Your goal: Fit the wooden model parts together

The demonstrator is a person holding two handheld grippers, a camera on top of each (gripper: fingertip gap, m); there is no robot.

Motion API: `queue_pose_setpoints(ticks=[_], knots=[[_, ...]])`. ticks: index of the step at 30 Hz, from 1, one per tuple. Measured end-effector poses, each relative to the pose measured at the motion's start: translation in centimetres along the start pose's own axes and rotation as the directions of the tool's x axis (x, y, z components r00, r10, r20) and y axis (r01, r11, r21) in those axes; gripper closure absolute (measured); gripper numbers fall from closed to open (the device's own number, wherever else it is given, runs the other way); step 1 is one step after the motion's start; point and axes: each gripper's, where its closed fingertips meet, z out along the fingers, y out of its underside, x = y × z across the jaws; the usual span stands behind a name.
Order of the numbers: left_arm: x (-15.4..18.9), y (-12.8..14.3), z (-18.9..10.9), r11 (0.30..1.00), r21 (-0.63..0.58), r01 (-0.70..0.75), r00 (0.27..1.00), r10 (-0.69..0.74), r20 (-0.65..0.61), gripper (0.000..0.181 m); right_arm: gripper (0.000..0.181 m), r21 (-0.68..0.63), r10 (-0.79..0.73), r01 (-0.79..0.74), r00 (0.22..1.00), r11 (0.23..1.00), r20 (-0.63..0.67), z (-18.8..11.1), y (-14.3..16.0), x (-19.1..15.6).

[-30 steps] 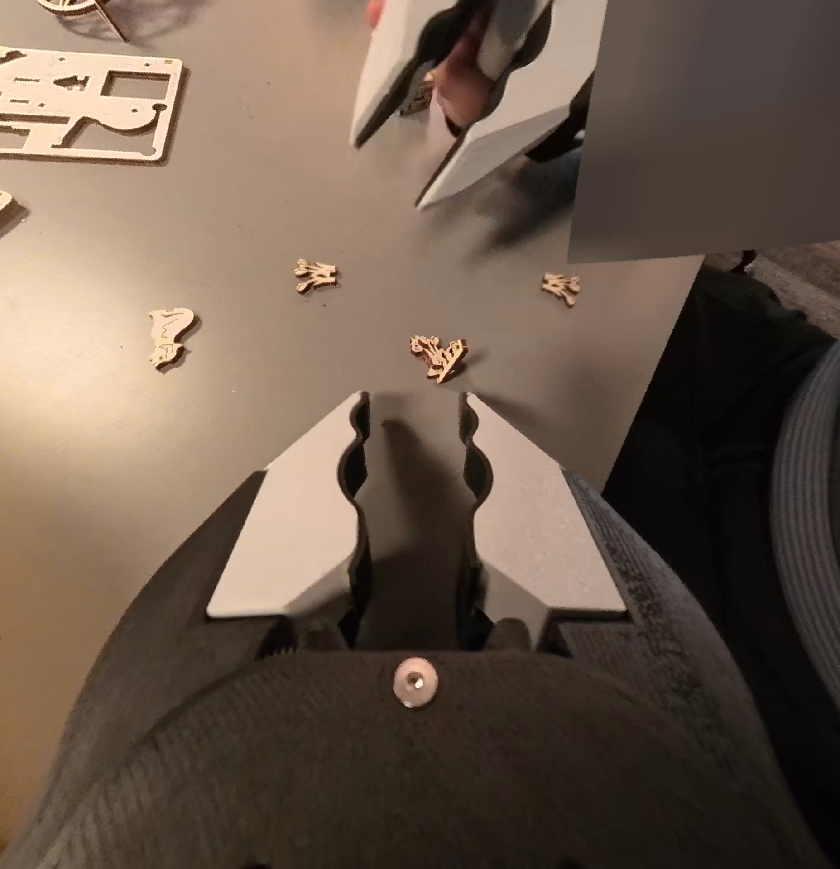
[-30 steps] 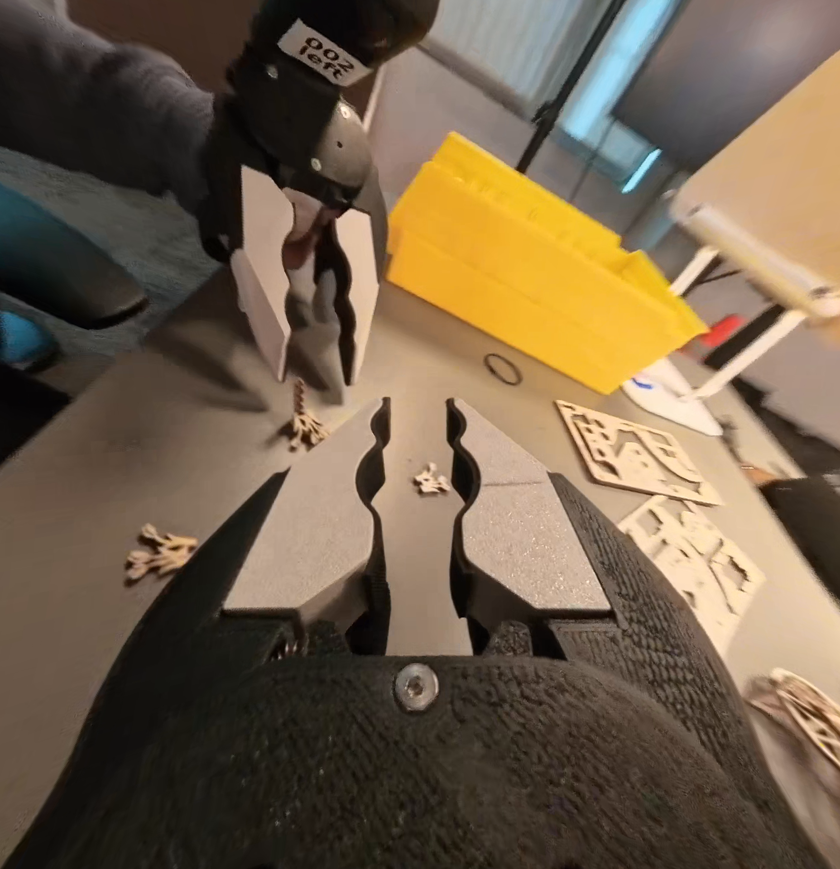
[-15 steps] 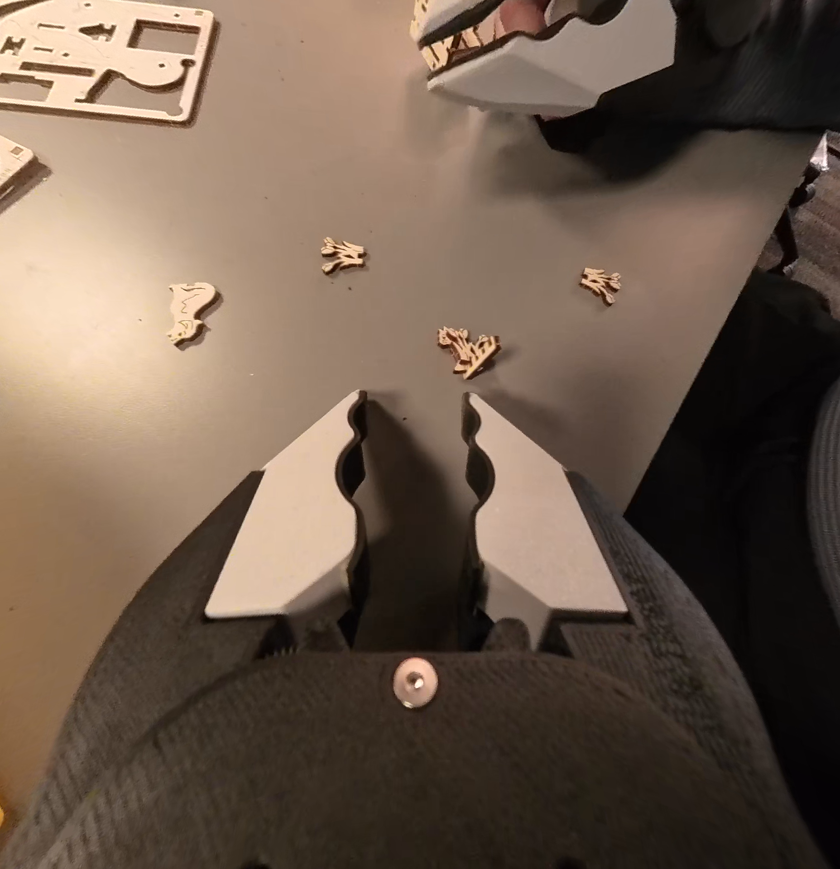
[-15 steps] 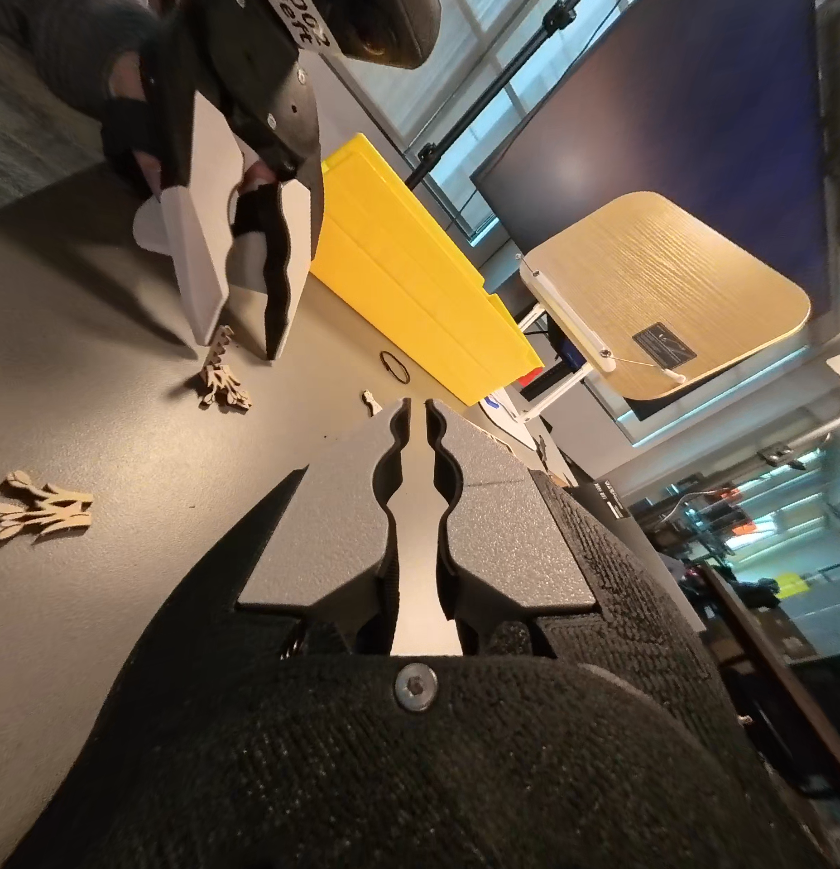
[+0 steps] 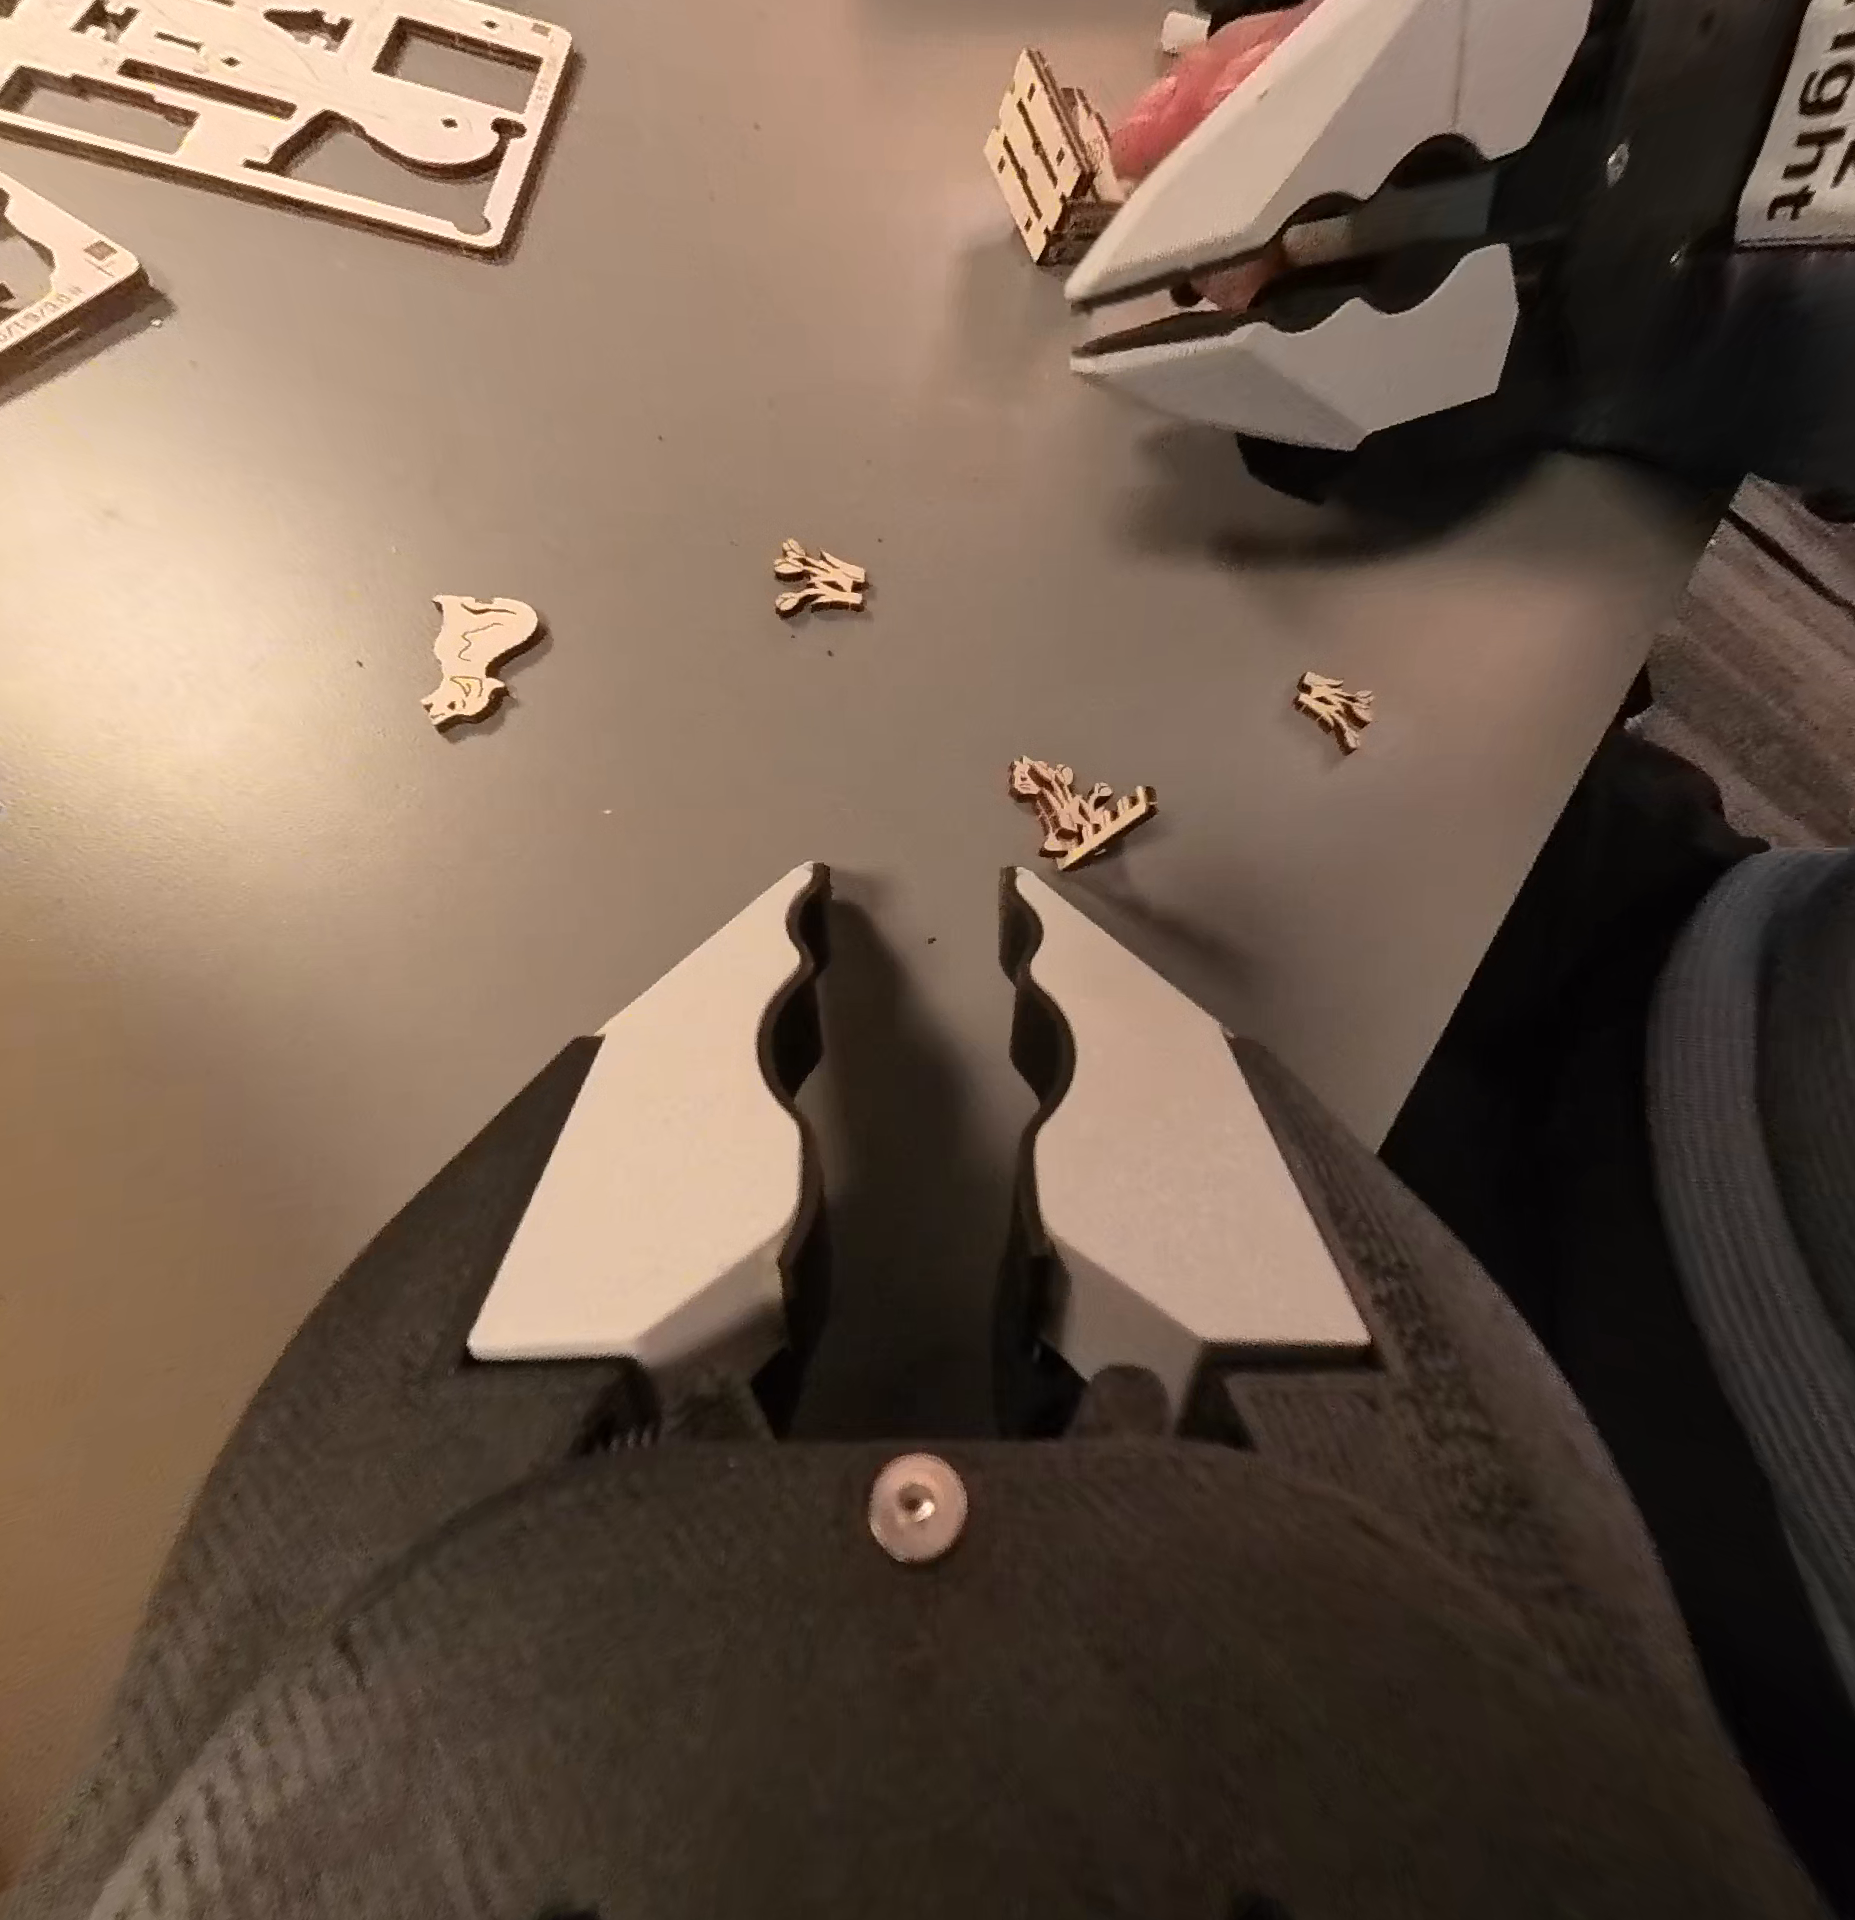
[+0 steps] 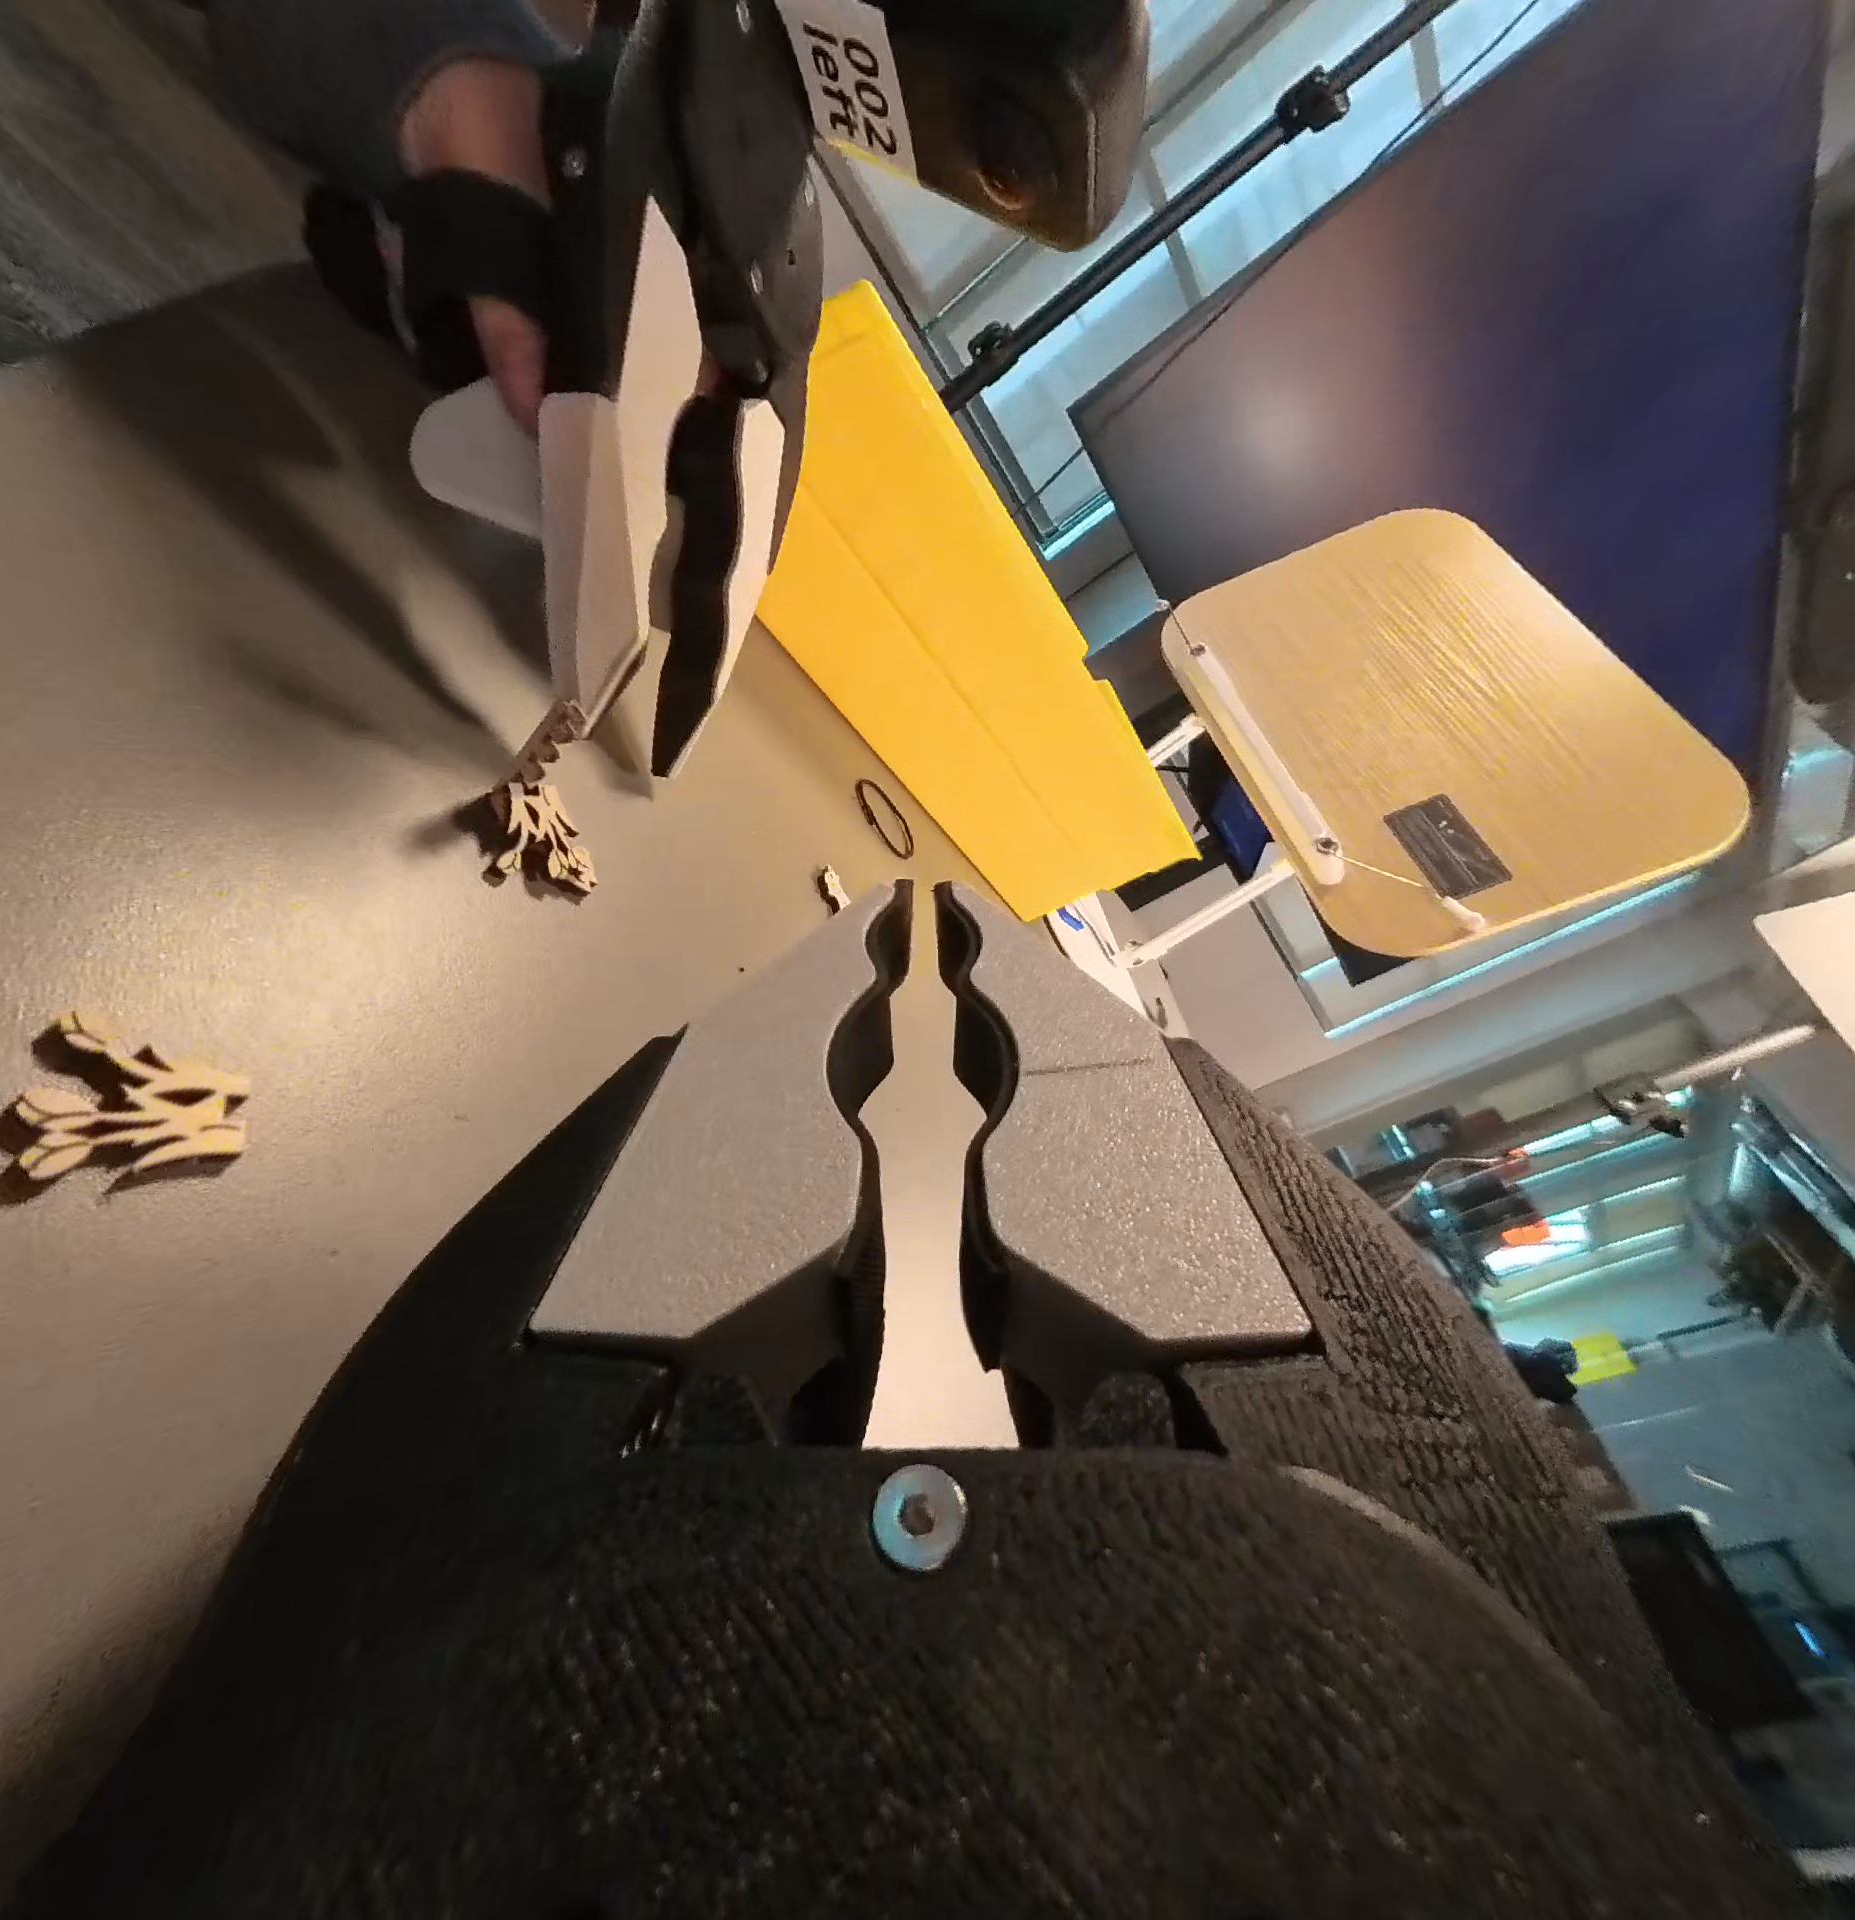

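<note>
My left gripper (image 5: 915,883) is open and empty, low over the grey table (image 5: 694,436). A leafy wooden part with a toothed strip (image 5: 1079,810) lies just ahead of its right fingertip, outside the jaws. In the right wrist view the left gripper (image 6: 637,764) stands over this part (image 6: 533,831), whose strip touches one fingertip. My right gripper (image 6: 921,894) has its jaws drawn to a thin slit with nothing seen between them. It lies sideways at the far right (image 5: 1084,322), beside a small assembled wooden block (image 5: 1048,156).
Loose parts lie ahead: an animal shape (image 5: 476,660) and two small leafy pieces (image 5: 819,580), (image 5: 1336,707). Punched-out wooden sheets (image 5: 279,114) lie far left. The table edge (image 5: 1505,935) runs on the right. Yellow bins (image 6: 933,644) and a black ring (image 6: 881,816) are beyond. My right fingertips sit around 9 cm from my left ones. It is some 8 cm from my left tips to the animal shape (image 5: 476,660).
The right gripper has narrowed its jaws and rolled onto its side, shifting to the far right. The wooden block has come into the left wrist view. The left gripper has barely moved.
</note>
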Motion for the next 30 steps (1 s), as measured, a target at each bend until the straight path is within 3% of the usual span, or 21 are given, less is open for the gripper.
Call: queue_pose_setpoints(ticks=[9, 12, 14, 15, 17, 19, 21, 26, 28, 30], knots=[[-0.3, -0.1, 0.1, 1.000, -0.002, 0.000, 1.000, 0.001, 0.029, 0.154, 0.180, 0.016, 0.082, -0.082, 0.994, 0.997, -0.071, -0.1, 0.1, 1.7], [-0.4, -0.3, 0.2, 1.000, 0.005, 0.018, 1.000, -0.018, 0.020, 0.154, 0.171, 0.128, 0.037, -0.012, 0.980, 0.992, -0.195, -2.7, -2.8, 5.0], [-0.3, -0.3, 0.2, 1.000, 0.007, 0.023, 1.000, -0.024, 0.017, 0.154, 0.156, 0.054, -0.057, 0.080, 0.938, 0.995, -0.342, -5.9, -2.1, 9.7], [-0.3, -0.3, 0.2, 1.000, 0.006, 0.022, 1.000, -0.022, 0.018, 0.154, 0.146, -0.019, -0.064, 0.062, 0.905, 0.998, -0.420, -8.1, 0.0, 12.6], [-0.3, -0.2, 0.2, 1.000, 0.003, 0.011, 1.000, -0.011, 0.022, 0.153, 0.118, -0.181, -0.004, -0.107, 0.853, 0.978, -0.522, -13.1, 7.1, 17.3], [-0.2, -0.2, 0.2, 1.000, 0.002, 0.006, 1.000, -0.007, 0.019, 0.152, 0.090, -0.402, -0.002, -0.267, 0.830, 0.876, -0.558, -18.2, 16.0, 19.1], [-0.2, -0.3, 0.2, 1.000, 0.005, 0.015, 1.000, -0.015, 0.010, 0.152, 0.080, -0.592, -0.009, -0.346, 0.858, 0.728, -0.513, -22.1, 22.4, 18.5], [-0.1, -0.3, 0.2, 1.000, 0.010, 0.026, 1.000, -0.026, -0.004, 0.151, 0.102, -0.807, 0.014, -0.417, 0.891, 0.418, -0.454, -28.1, 29.9, 16.0], [-0.1, -0.3, 0.2, 1.000, 0.008, 0.020, 1.000, -0.021, 0.001, 0.151, 0.131, -0.844, -0.006, -0.445, 0.884, 0.300, -0.468, -30.1, 31.4, 15.5], [-0.2, -0.3, 0.2, 1.000, 0.006, 0.015, 1.000, -0.015, 0.005, 0.151, 0.180, -0.880, -0.055, -0.408, 0.900, 0.242, -0.432, -30.8, 31.6, 15.2]])
